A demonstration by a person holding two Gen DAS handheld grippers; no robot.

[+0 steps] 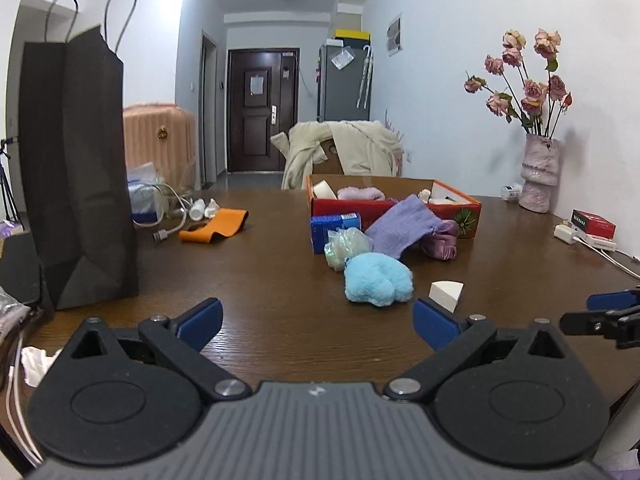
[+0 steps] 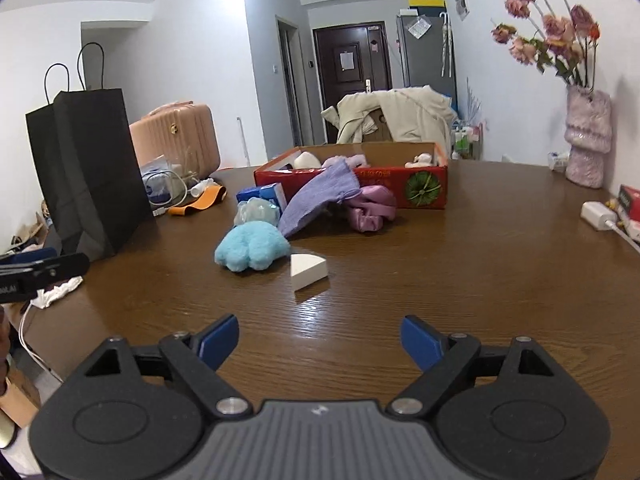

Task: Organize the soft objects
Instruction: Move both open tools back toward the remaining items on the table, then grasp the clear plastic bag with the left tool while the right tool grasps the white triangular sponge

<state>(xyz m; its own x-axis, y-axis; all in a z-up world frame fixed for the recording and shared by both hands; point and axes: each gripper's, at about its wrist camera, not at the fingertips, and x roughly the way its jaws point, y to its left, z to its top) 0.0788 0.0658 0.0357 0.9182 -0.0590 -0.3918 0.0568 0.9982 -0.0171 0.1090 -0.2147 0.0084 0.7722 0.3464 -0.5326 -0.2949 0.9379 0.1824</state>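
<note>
Right wrist: white sponge wedge [image 2: 308,270] ahead of spread, empty fingers [image 2: 420,342].

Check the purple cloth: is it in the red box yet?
Partly: the purple cloth hangs over the red box's front wall onto the table.

I see a dark brown table [image 2: 460,280] with a fine wood grain. On it lies a fluffy sky-blue plush toy [image 2: 251,251], a plain white wedge-shaped sponge [image 2: 307,271], a lilac cloth [image 2: 318,200] and a shiny pink fabric bundle [image 2: 370,208]. The cardboard box [image 2: 400,190] is red outside with a green round emblem, brown inside. A blue packet [image 2: 264,194] sits by a pale green mesh puff [image 2: 256,211]. The paper bag [image 2: 92,168] is matte black. An orange strap [image 1: 214,226] lies further off. My grippers are black with blue finger pads [image 2: 218,340]. Faded pink flowers [image 1: 524,76] stand in a mottled pink vase [image 1: 540,176].
</note>
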